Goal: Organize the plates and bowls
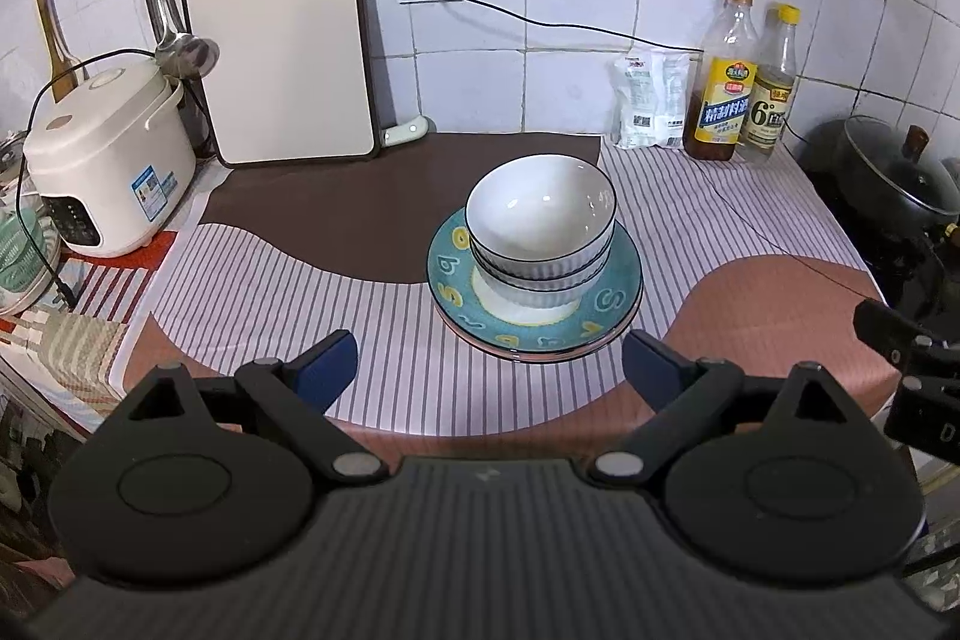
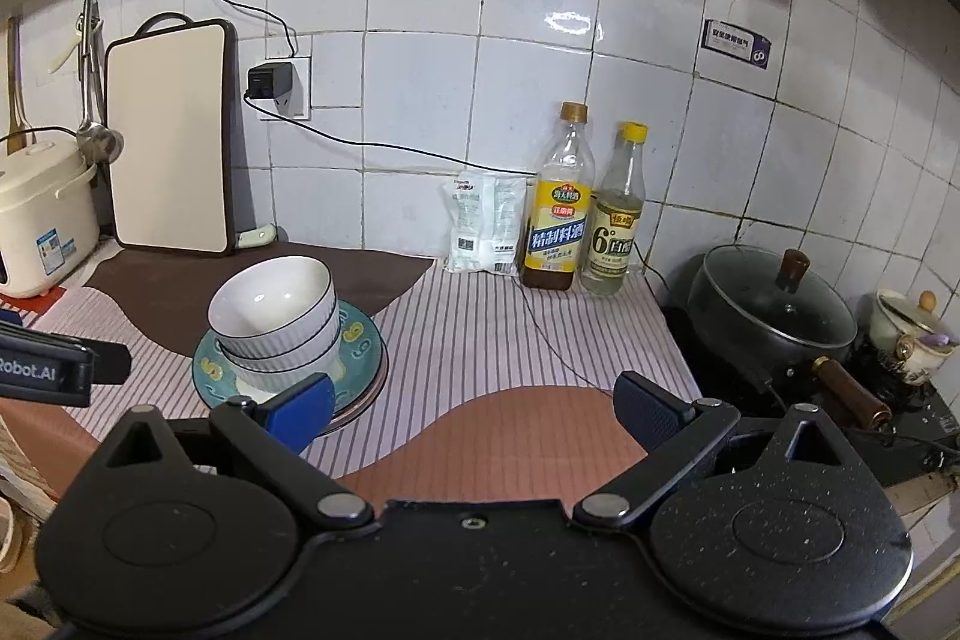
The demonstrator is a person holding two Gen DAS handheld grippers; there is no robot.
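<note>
Three white ribbed bowls sit nested on a teal plate with yellow letters, which lies on another plate beneath it, in the middle of the counter. The stack also shows in the right wrist view: bowls, teal plate. My left gripper is open and empty, just in front of the stack. My right gripper is open and empty, to the right of the stack; its left fingertip overlaps the plate's rim in view.
A striped and brown cloth covers the counter. A white rice cooker and a cutting board stand at the back left. Two bottles and a white packet stand at the back right. A black lidded pot sits on the stove.
</note>
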